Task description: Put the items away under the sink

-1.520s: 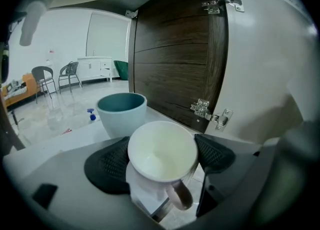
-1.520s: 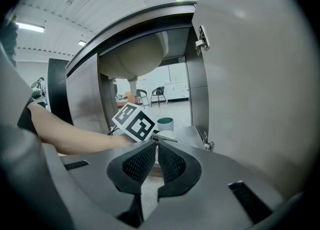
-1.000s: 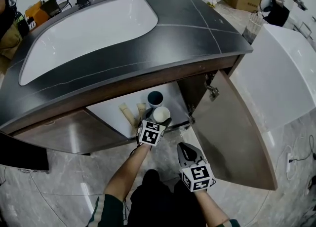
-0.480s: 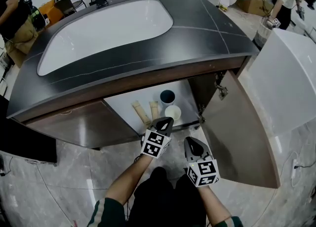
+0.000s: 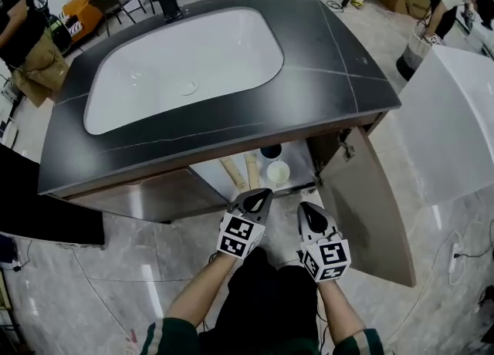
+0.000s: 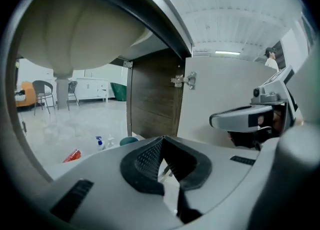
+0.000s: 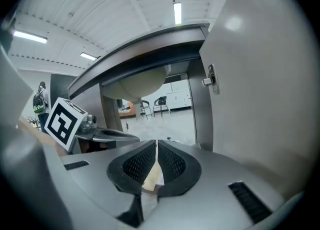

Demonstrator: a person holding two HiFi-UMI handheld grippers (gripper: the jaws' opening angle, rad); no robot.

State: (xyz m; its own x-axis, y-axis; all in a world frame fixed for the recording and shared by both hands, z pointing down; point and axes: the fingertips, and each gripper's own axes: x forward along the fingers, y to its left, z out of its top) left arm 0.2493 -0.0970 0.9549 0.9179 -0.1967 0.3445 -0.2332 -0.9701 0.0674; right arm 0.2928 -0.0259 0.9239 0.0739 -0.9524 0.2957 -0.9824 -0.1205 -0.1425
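Observation:
Under the sink the open cabinet holds two tan tubes point(image 5: 233, 173), a dark cup point(image 5: 271, 151) and a white cup point(image 5: 278, 171) on its pale shelf point(image 5: 208, 172). My left gripper point(image 5: 261, 194) hangs just in front of the shelf edge, shut, with nothing in it point(image 6: 162, 146). To its right my right gripper point(image 5: 308, 210) is also shut and empty point(image 7: 157, 151); only a sliver of tan shows through the slit between its pads. Both point toward the opening, apart from the items.
The cabinet door point(image 5: 370, 207) stands swung open on the right, with its hinge point(image 7: 210, 80) close by. The dark counter point(image 5: 332, 52) with the white basin point(image 5: 185, 68) overhangs the opening. People and boxes are beyond the counter.
My left gripper has drawn back from the white cup and shut empty. Both grippers have risen and pulled away from the shelf. The cups and tubes stay where they were.

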